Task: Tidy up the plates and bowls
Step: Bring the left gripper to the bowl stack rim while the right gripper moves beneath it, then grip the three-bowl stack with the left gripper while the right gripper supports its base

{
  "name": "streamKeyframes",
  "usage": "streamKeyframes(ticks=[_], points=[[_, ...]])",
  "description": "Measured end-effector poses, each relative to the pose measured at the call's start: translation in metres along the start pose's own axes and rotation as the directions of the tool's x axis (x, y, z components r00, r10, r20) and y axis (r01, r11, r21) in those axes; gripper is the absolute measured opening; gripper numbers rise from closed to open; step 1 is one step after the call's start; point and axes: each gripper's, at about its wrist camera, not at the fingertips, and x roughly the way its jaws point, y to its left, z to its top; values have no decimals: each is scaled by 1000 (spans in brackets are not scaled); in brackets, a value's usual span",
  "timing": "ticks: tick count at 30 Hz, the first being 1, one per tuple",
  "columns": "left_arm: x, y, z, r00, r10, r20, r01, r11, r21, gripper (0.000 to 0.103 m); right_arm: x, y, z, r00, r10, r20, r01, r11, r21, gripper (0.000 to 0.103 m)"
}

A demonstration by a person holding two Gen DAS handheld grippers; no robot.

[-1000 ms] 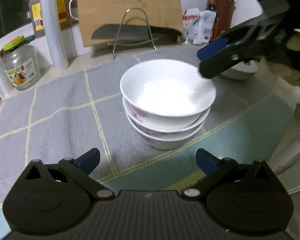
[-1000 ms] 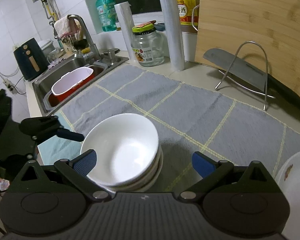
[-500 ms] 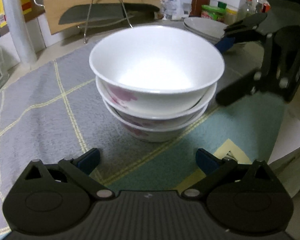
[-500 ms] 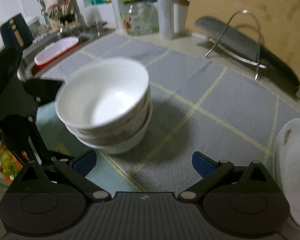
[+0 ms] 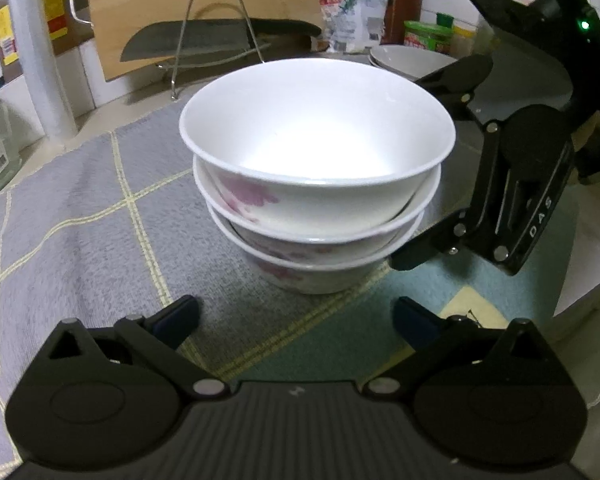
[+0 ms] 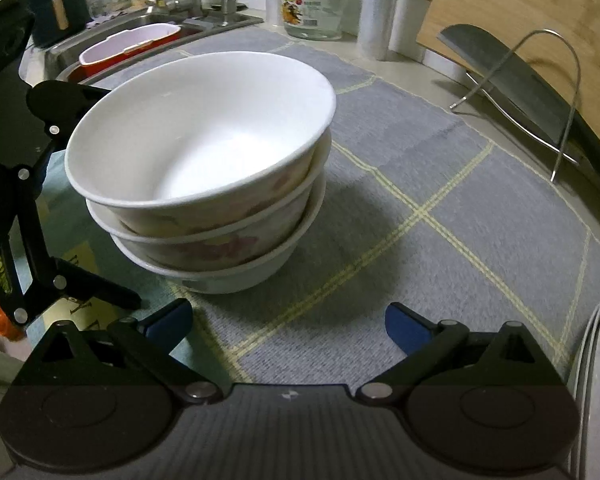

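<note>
**Both grippers lowered to flank the bowl stack**

Over the preceding second the left gripper [image 5: 296, 316] descended from a high overhead position to counter level, jaws spread and empty. The stack of three white ceramic bowls with pink floral print [image 5: 315, 184] sat directly ahead of it on the grey checked cloth mat [image 5: 80, 208]. The right gripper [image 6: 288, 320] likewise dropped, also spread, bowls ahead-left. Judgement: stacking appears complete; a two-sided lift of the stack seems to be next.

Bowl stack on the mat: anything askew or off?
Slightly. The top bowl sits tilted in the three-bowl stack, its rim not parallel to the rims below. No chips or spills show. Both grippers' jaws are open, off the stack.
</note>
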Motion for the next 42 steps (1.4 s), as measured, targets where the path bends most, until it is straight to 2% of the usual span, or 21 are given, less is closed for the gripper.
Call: streamKeyframes(ticks=[8,12,18,25,33,38,42], points=[[0,-3,0,998,48,28,-47,998,-51,103,-4,-6,-13,997,33,68,-30,999,-42,103],[2,-3,2,999,42,21,-42,998,-41,103,-3,-5,-14,996,29,85,-25,999,-43,103],[6,6,3,998,-33,45,32,999,40,103,-1,-2,-8,998,15,60,-13,999,-32,103],[9,19,9,992,-127,15,124,982,142,102,5,1,6,999,36,11,-35,995,-90,103],[9,32,15,978,-210,8,200,943,267,102,9,10,19,998,66,2,-65,983,-173,103],[11,34,21,960,-280,-10,268,906,329,100,5,13,25,996,92,4,-89,973,-212,101],[13,41,27,950,-313,-4,298,900,317,97,1,11,29,992,125,-1,-122,962,-246,97]])
